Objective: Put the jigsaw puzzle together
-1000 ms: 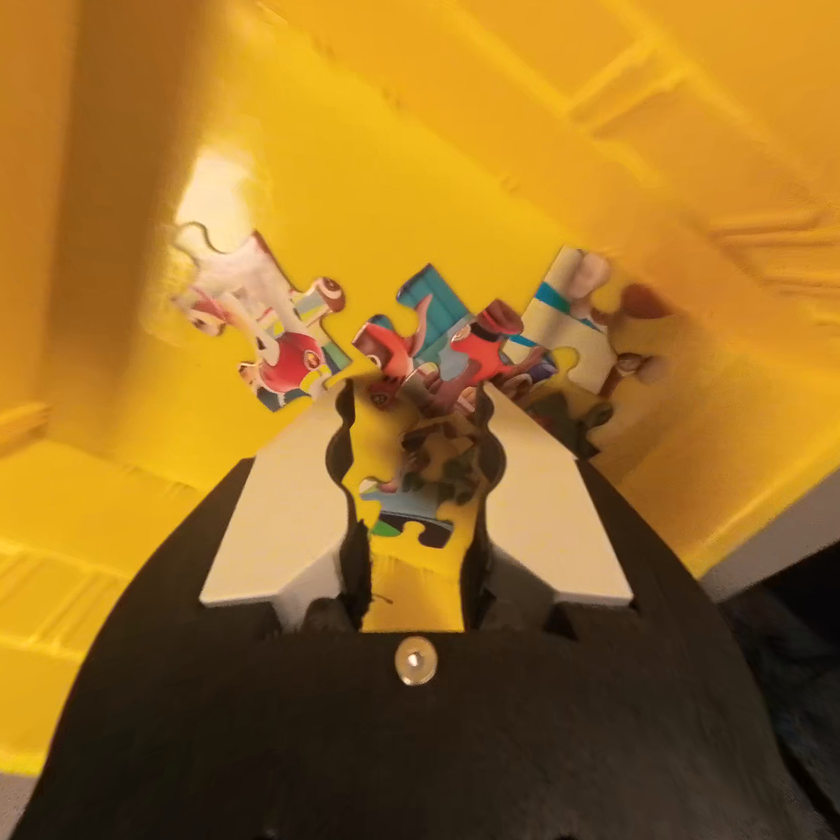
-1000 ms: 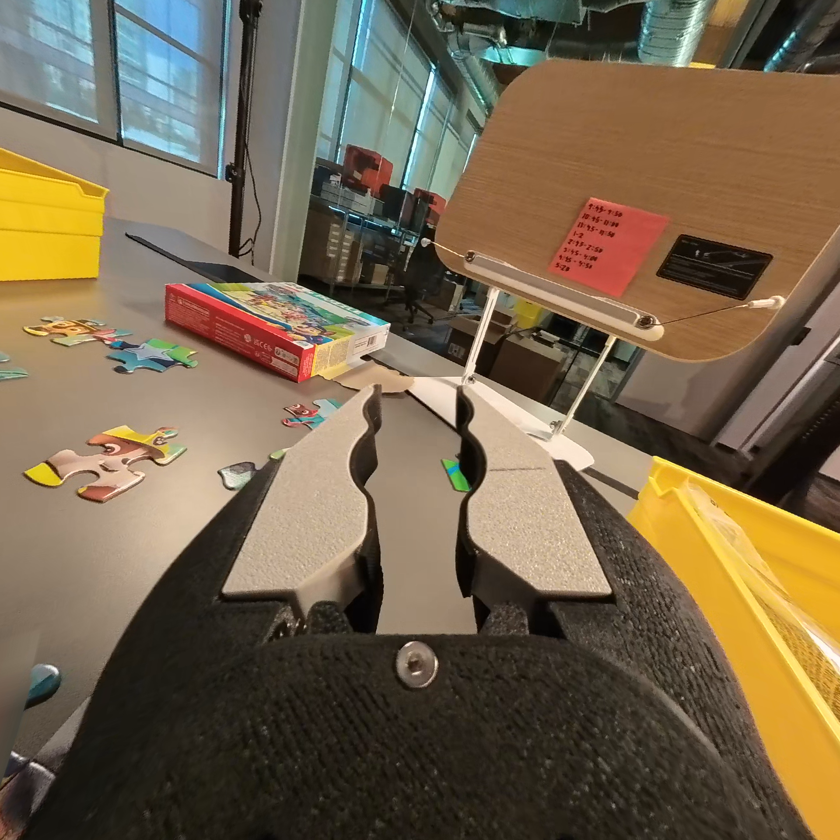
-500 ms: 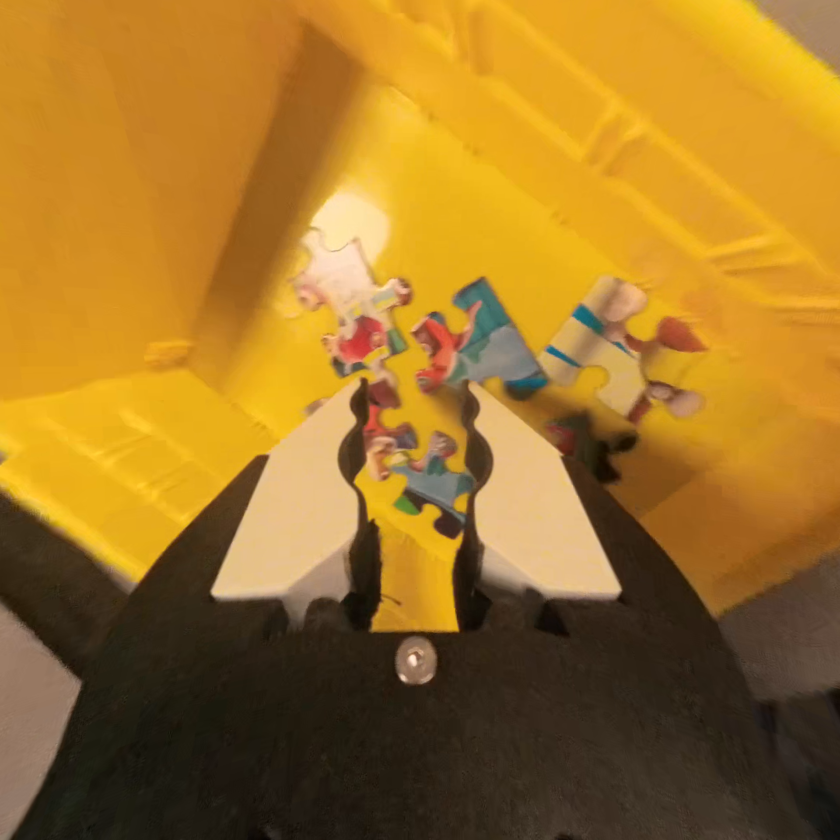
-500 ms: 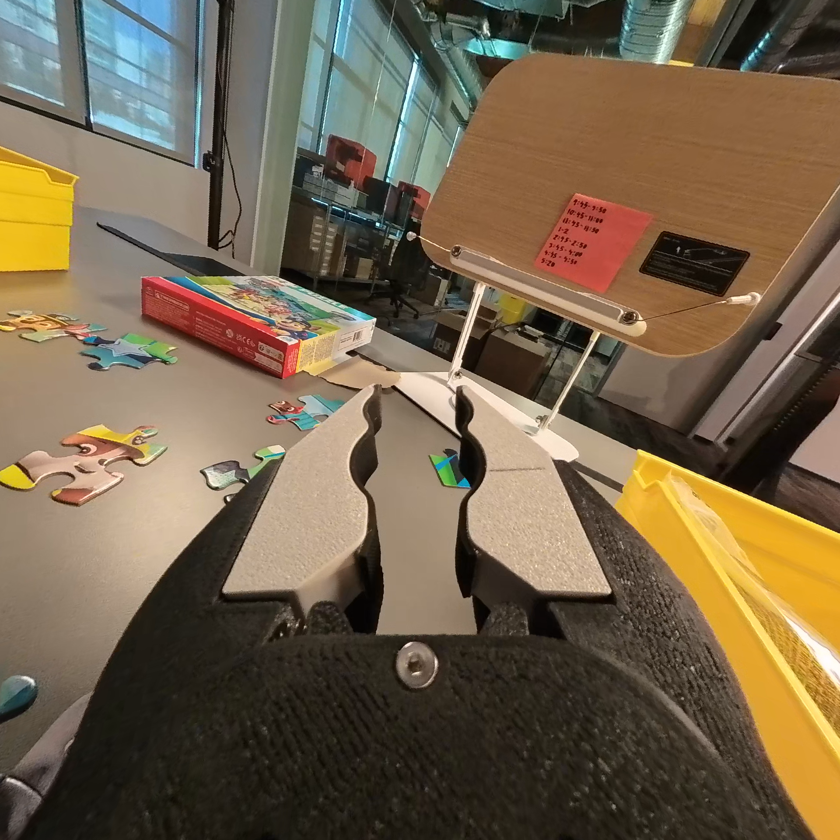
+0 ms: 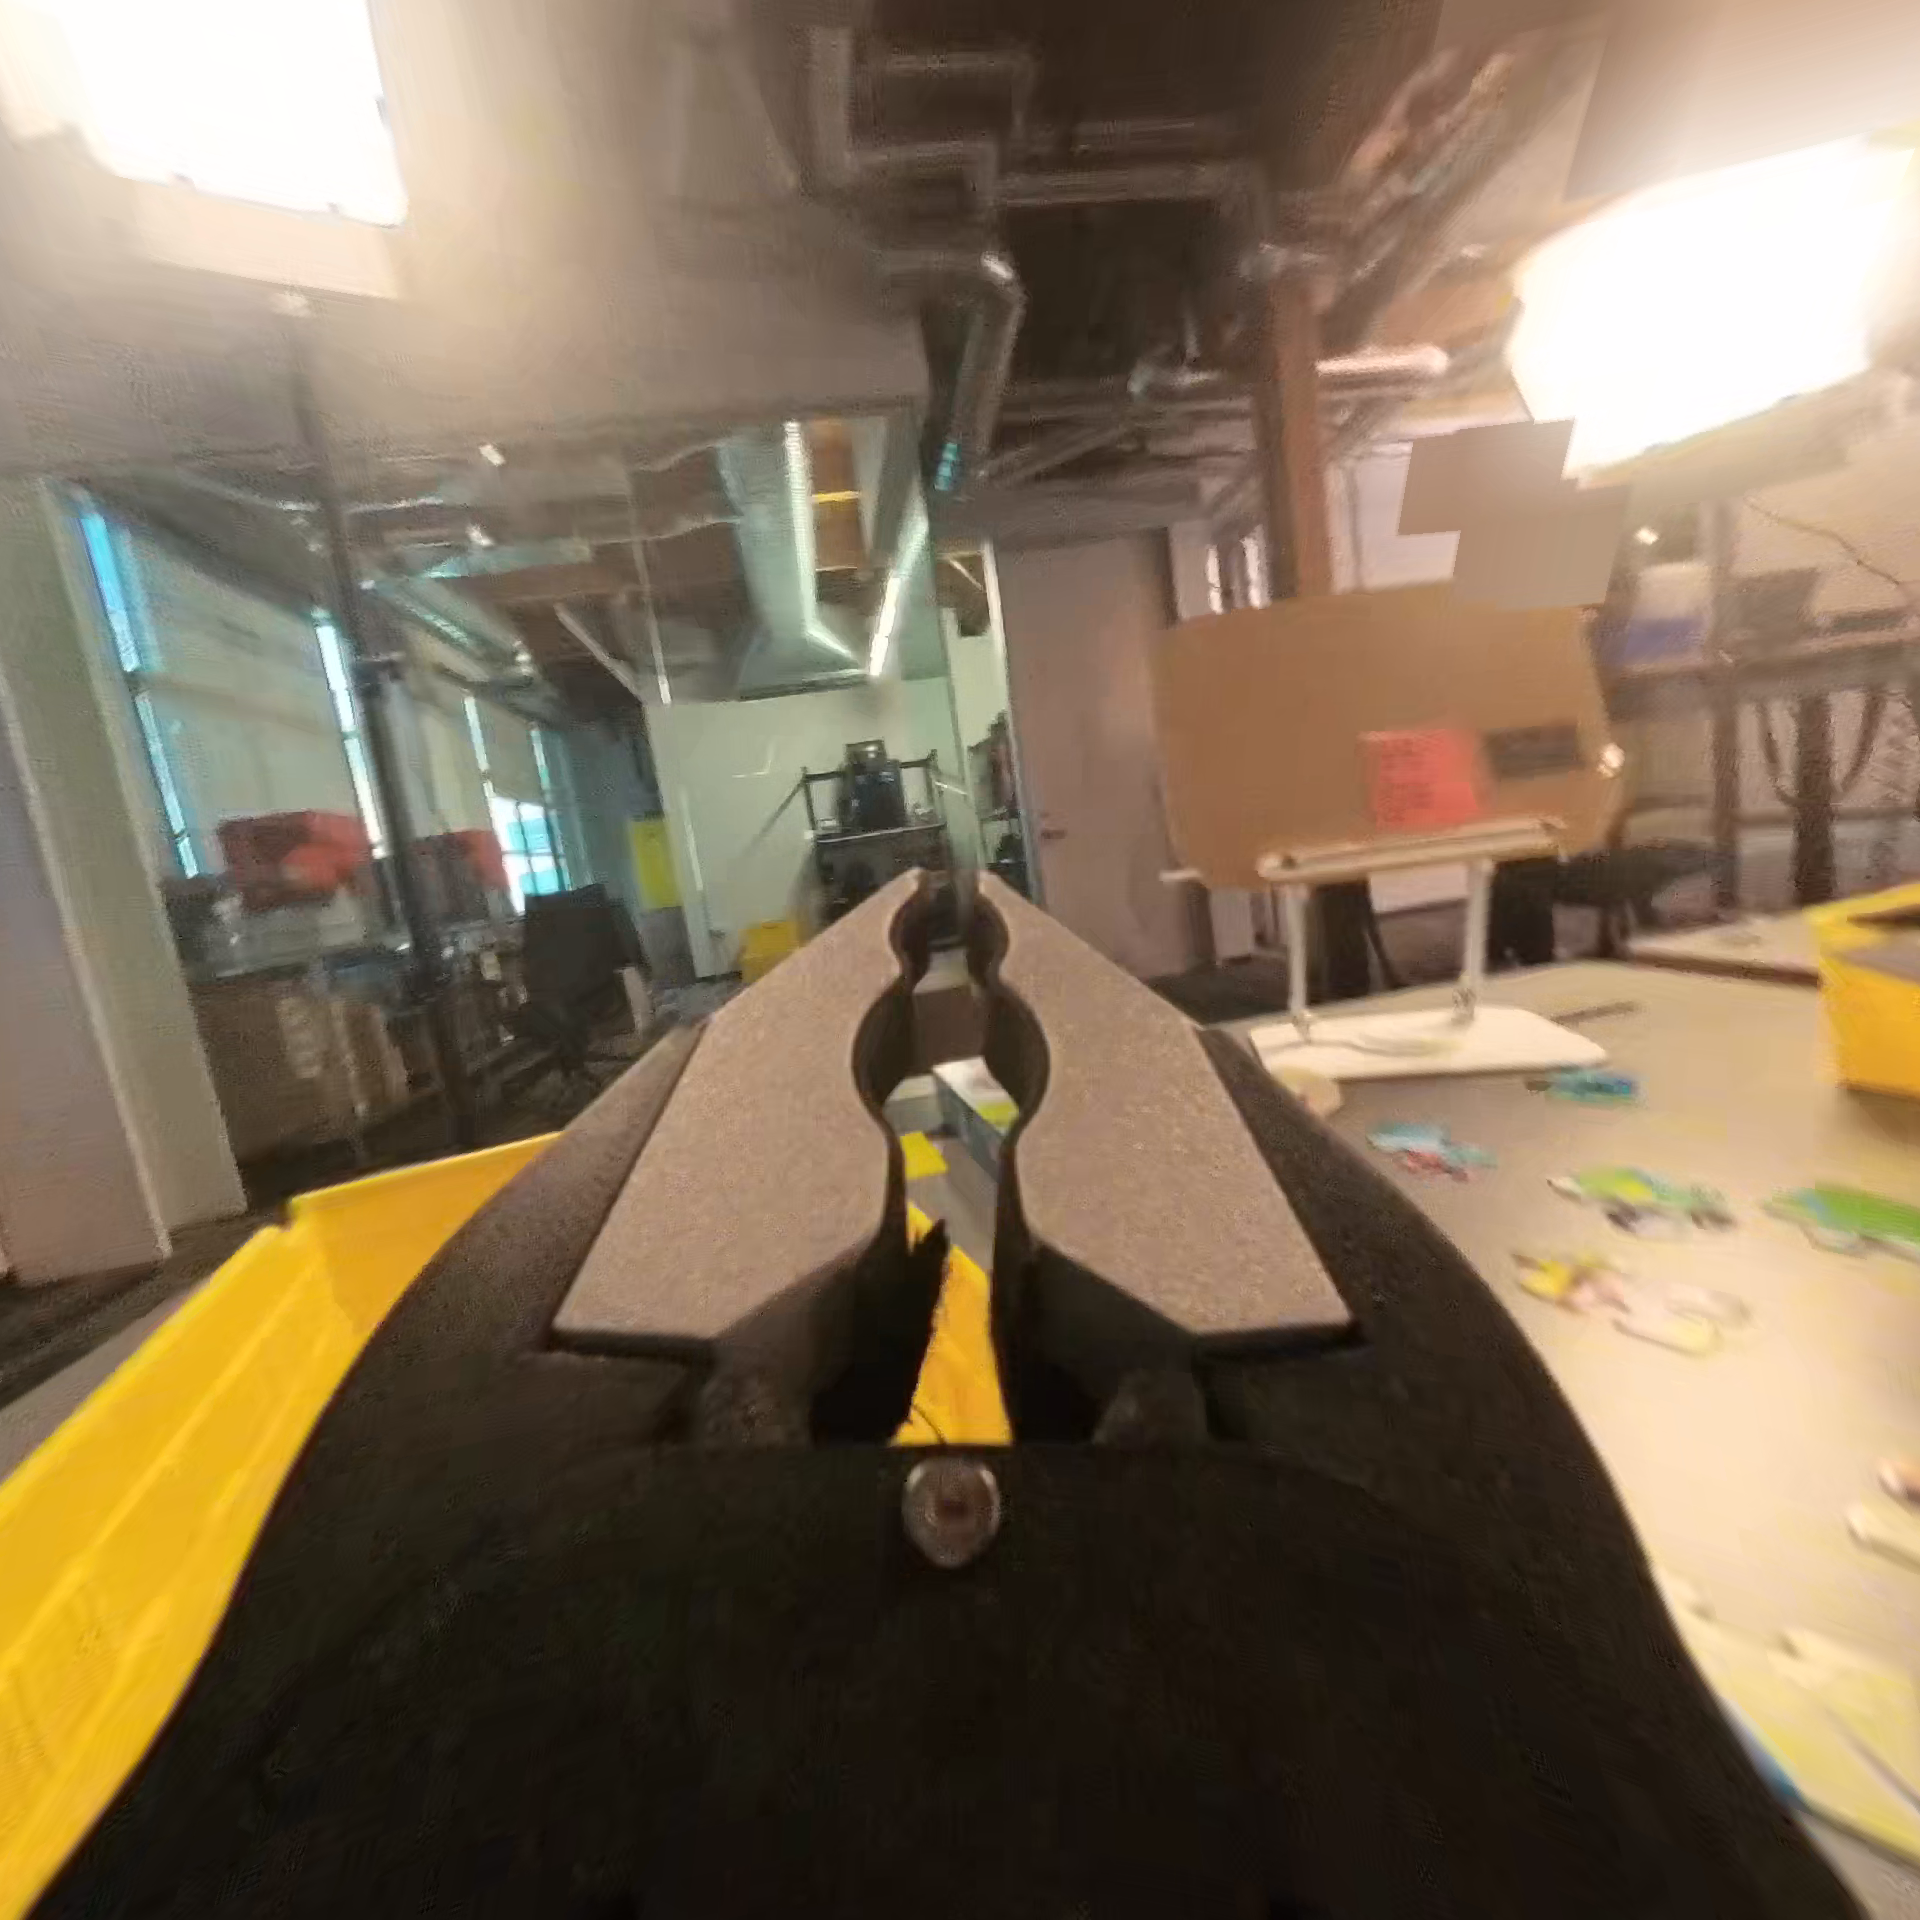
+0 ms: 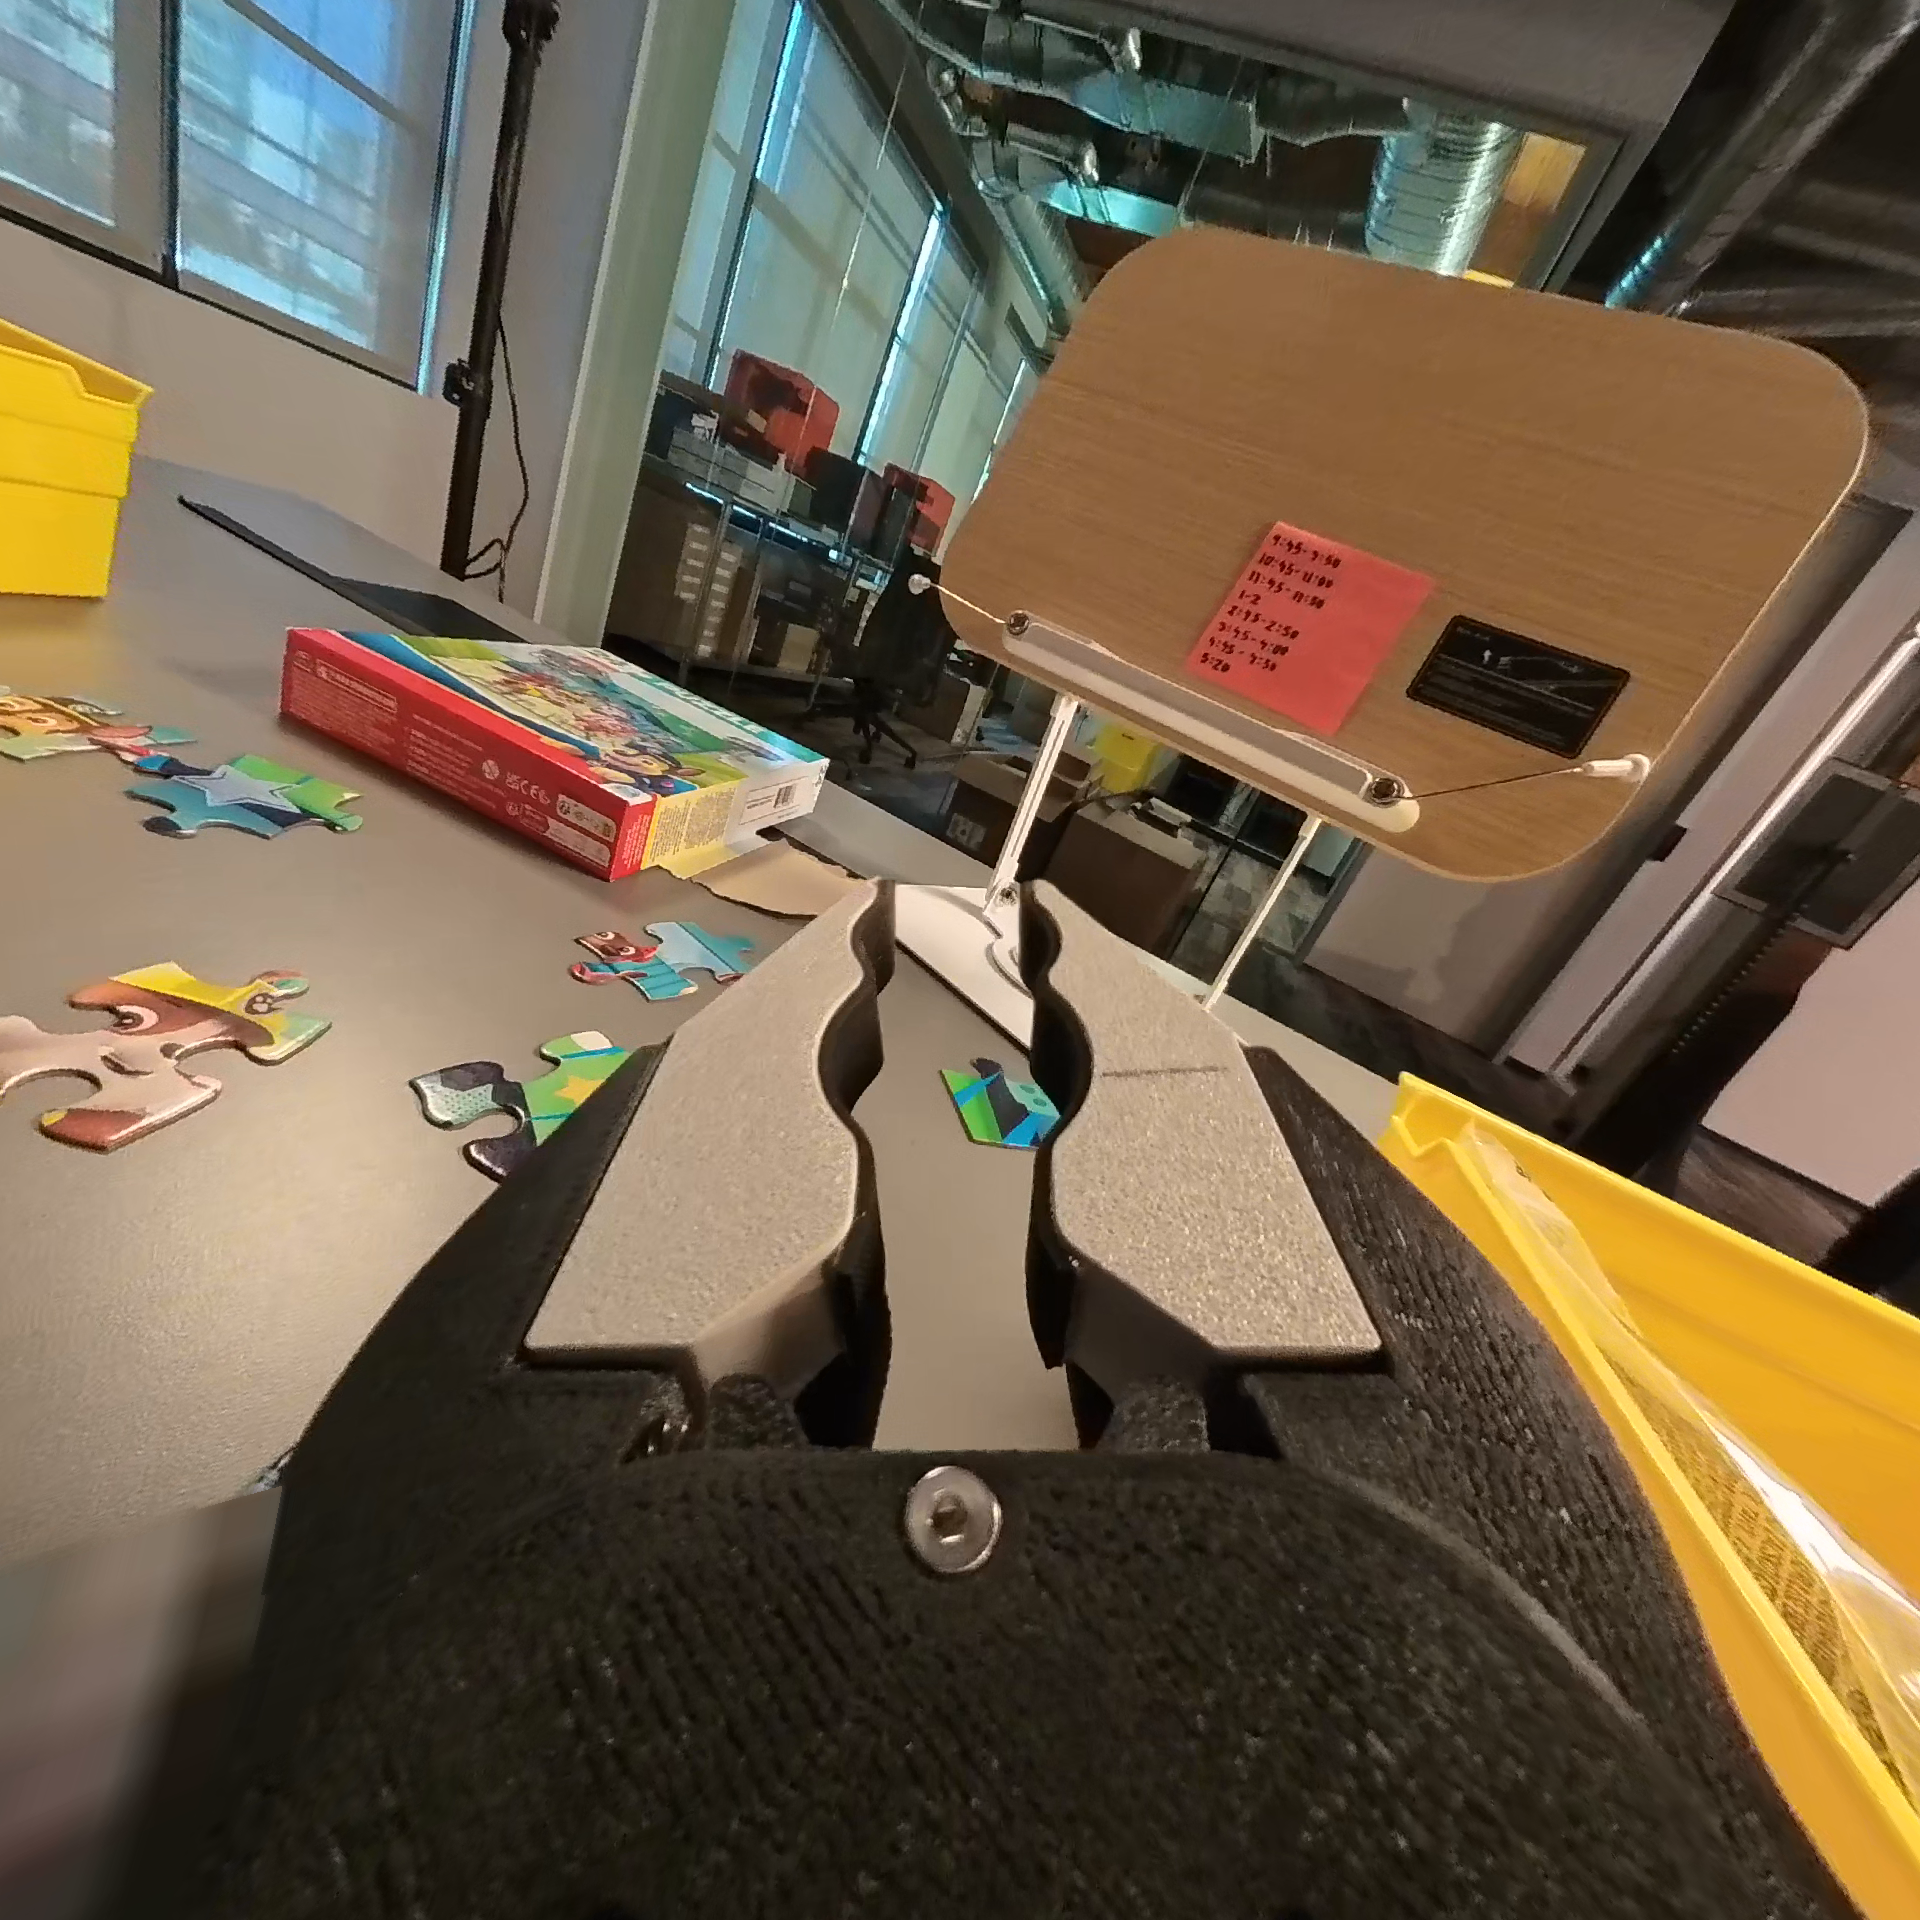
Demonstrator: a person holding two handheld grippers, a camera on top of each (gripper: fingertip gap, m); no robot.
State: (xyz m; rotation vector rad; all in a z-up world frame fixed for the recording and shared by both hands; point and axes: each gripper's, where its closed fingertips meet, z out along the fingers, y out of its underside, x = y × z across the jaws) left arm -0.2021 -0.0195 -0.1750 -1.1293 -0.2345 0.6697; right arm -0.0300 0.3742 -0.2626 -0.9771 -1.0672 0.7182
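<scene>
My left gripper (image 5: 951, 883) is lifted above a yellow bin (image 5: 156, 1455) and points across the room. Its jaws are shut on a thin puzzle piece (image 5: 961, 810), seen edge-on as a narrow grey strip rising from between the fingertips. My right gripper (image 6: 956, 904) is open and empty, low over the grey table (image 6: 260, 1247). A green and blue puzzle piece (image 6: 997, 1107) lies on the table between and beyond its fingers, untouched. More loose pieces lie to its left: a brown one (image 6: 156, 1049), a dark and green one (image 6: 520, 1091) and a blue and red one (image 6: 660, 956).
A red puzzle box (image 6: 540, 727) lies at the back of the table. A wooden book stand (image 6: 1403, 540) on a white base stands behind the right gripper. A yellow bin (image 6: 1662, 1403) holding a clear bag is at the right. Stacked yellow bins (image 6: 52, 468) stand far left. Tip to tip, the grippers are about 45 cm apart.
My left gripper was open over several puzzle pieces inside the yellow bin; its jaws closed on one and it lifted out, now facing the room. My right gripper's jaws narrowed slightly and it shifted a little.
</scene>
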